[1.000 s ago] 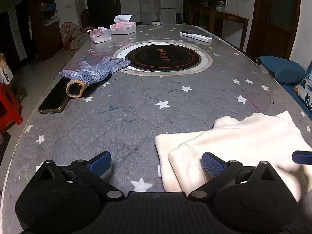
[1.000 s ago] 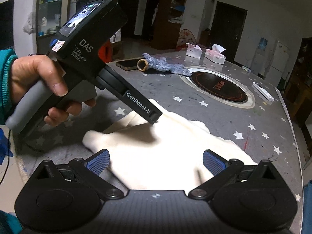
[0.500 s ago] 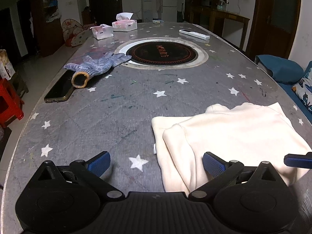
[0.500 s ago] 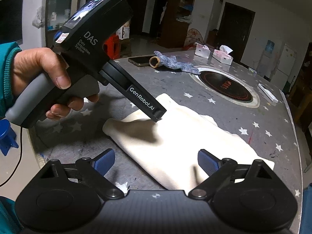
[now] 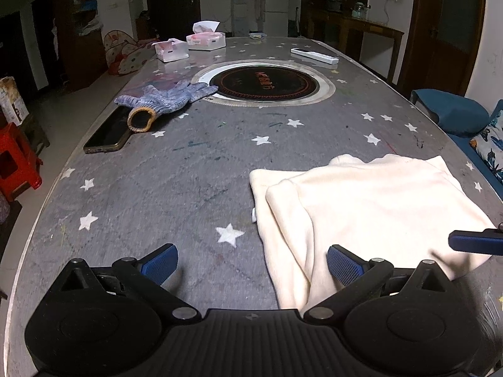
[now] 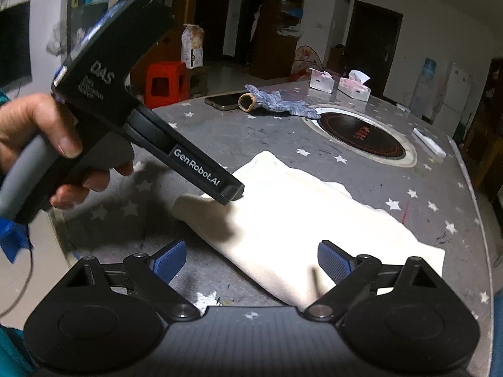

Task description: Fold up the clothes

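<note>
A: Where does your cream garment (image 5: 371,201) lie?

B: Folded flat on the grey star-patterned table (image 5: 188,182), on its near right part as your left wrist camera shows it, one folded layer over another along its left edge.

A: And your left gripper (image 5: 251,262)?

B: Its fingers (image 5: 160,262) stand wide apart and grip nothing. The right one sits over the garment's near edge, the left one over bare table.

A: Your right gripper (image 6: 251,259)?

B: Spread too, holding nothing, with the garment's near corner between its blue pads. Your left hand (image 6: 47,144) holds the other device above the cloth's left end.

A: What else is on your table?

B: A knit glove (image 5: 163,99) lies partly over a phone (image 5: 108,133), beside the round inset cooktop (image 5: 264,83). Two tissue boxes (image 5: 188,45) and a white remote (image 5: 314,56) sit at the far end.
</note>
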